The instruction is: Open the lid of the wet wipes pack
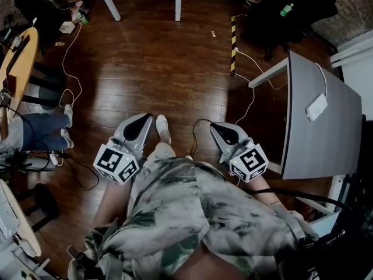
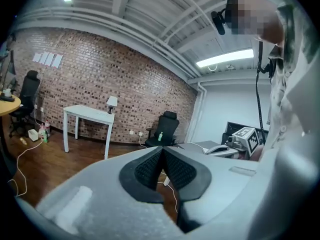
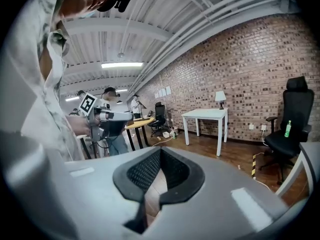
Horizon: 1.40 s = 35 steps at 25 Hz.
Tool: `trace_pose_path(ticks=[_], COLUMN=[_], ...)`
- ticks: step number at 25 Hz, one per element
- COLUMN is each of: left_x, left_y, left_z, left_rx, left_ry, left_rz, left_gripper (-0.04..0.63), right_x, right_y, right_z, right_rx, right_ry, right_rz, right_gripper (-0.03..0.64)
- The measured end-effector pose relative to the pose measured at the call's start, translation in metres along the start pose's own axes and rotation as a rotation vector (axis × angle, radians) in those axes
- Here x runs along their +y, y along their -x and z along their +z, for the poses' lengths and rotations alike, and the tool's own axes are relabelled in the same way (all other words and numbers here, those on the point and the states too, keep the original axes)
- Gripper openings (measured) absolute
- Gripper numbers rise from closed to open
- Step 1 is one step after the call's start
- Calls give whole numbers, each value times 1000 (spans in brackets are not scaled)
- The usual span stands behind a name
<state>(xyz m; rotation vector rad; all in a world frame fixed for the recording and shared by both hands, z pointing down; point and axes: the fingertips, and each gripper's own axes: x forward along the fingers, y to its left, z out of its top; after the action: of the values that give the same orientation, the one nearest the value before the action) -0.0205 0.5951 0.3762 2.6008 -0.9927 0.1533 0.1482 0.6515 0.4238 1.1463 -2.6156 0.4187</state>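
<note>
Hanging over the wooden floor [image 1: 163,57], the left gripper [image 1: 143,119] and right gripper [image 1: 218,126] both have jaws pressed together, gripping nothing.

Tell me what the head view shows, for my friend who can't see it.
Looking down, a person holds the left tool and the right tool, both shut and empty, over a brown wooden floor. A grey table stands at the right with a small white object on it.

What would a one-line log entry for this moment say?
left gripper: shut, empty | right gripper: shut, empty | wipes pack: not in view
</note>
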Motion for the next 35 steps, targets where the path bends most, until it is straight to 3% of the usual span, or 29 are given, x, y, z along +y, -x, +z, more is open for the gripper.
trace_pose_path(ticks=[9,13,25,35], left_x=[135,192,290,400], left_y=[-49,-62,-92,-173], left_z=[62,70,84,146], left_rx=[-8,24,-6,18], left_ry=[-15,-33,63,36], left_rz=[-67,-78,-17,63], left_gripper=[2,2,2,2], right_x=[-49,-63,-111,-209], right_y=[-132,-189,-305,-429], right_z=[91,113,159,220], right_rx=[24,29,36,5], right_ry=[59,65,111,112], right_rz=[-43,-41,47,128], right_gripper=[3,3,3,3])
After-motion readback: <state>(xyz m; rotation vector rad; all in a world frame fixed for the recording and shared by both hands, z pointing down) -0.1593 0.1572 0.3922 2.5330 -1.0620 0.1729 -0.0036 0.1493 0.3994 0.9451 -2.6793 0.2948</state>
